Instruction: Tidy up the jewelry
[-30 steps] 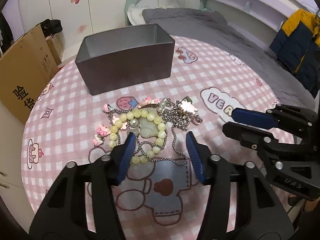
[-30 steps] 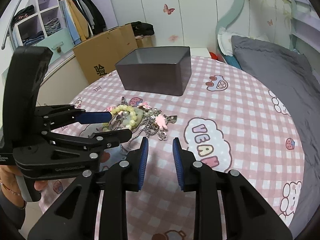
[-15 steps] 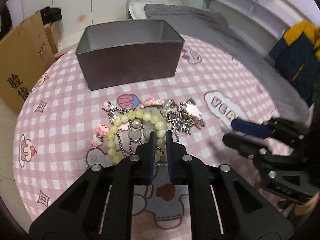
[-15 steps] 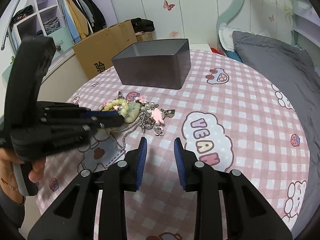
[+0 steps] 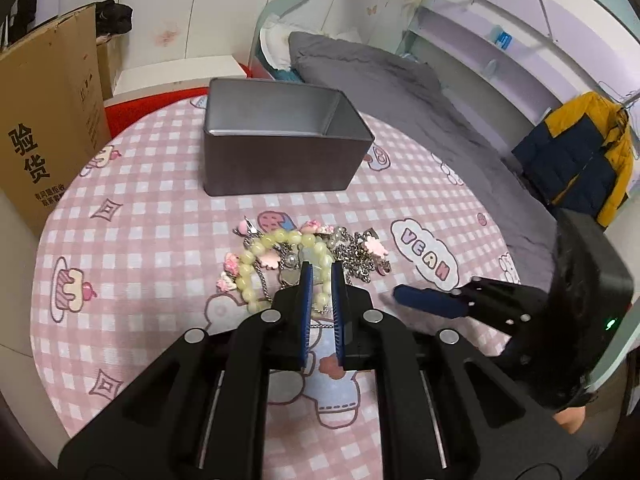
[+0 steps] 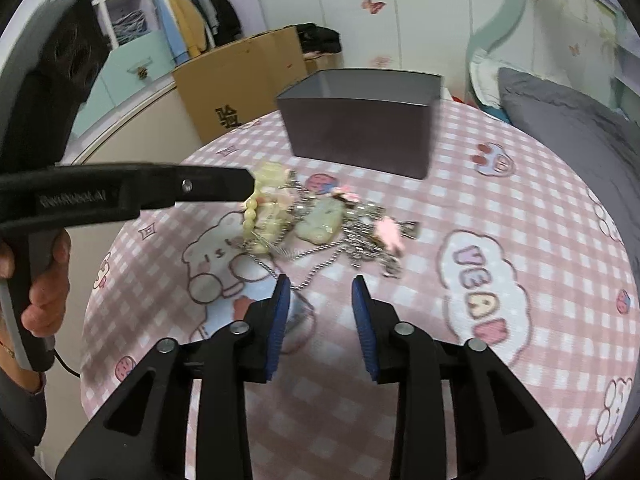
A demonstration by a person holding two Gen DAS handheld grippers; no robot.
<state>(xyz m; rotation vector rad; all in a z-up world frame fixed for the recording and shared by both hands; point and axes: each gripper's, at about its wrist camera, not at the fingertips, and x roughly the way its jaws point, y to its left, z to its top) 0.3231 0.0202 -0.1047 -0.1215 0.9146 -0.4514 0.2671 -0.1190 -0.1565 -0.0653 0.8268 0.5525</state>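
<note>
Pink checked cloth (image 5: 160, 208) is covering a round table, with a grey tin (image 5: 280, 160) at its far side. Left gripper (image 5: 320, 276) is clenching the bead bracelet (image 5: 256, 264) within the tangled jewelry pile (image 6: 320, 224); lifting risks dragging snagged chains. Right gripper (image 6: 320, 292) is hovering released, near the pile.
</note>
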